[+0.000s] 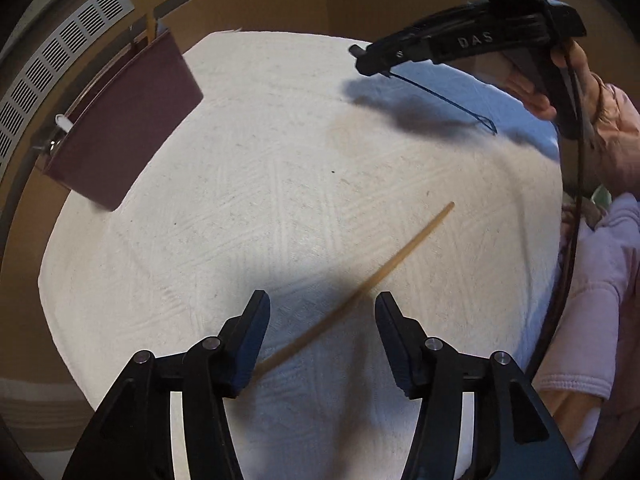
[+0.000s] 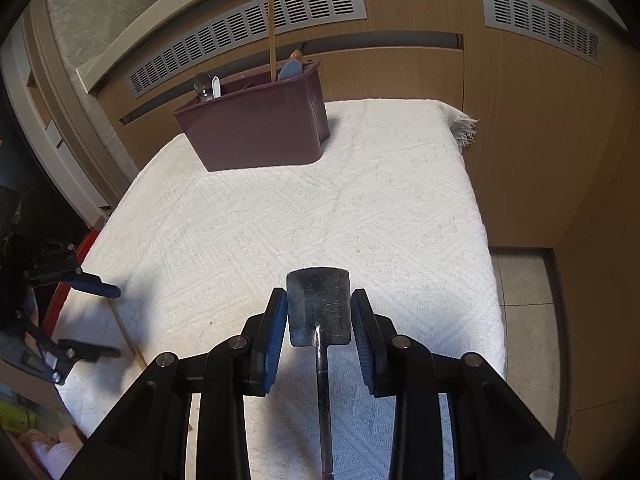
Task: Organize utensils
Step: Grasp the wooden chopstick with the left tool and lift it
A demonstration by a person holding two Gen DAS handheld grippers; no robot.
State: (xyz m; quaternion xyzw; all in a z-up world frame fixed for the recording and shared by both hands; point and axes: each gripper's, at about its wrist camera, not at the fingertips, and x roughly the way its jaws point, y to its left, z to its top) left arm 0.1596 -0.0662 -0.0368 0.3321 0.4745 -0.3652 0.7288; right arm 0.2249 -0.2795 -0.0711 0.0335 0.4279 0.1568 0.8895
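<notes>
My left gripper (image 1: 320, 320) hangs over the white cloth (image 1: 280, 184), jaws apart, pads touching nothing. A single wooden chopstick (image 1: 360, 292) lies flat on the cloth below and runs diagonally between the fingers, its far tip toward the right of the left wrist view; neither pad presses on it. From the right wrist view the same gripper (image 2: 108, 320) sits at the cloth's left edge with the chopstick (image 2: 128, 336) beneath it.

Maroon utensil caddy (image 2: 256, 128) stands upright at the far left corner of the cloth, against the wooden panel with vent grilles (image 2: 248, 28). Inside it: a second chopstick (image 2: 271, 32) standing tall, a blue-grey utensil (image 2: 290, 70) beside it in the right part, a metal spoon (image 2: 203, 84) and a white piece (image 2: 216, 86) in the left part.

My right gripper (image 2: 319, 312) clamps a small metal spatula (image 2: 319, 304) by its blade, both blue pads against the blade edges, handle pointing back toward the camera. It is held above the near part of the cloth, well apart from the caddy. In the left wrist view the right gripper (image 1: 372, 62) shows side-on at top right, my hand (image 1: 600, 120) behind it.
</notes>
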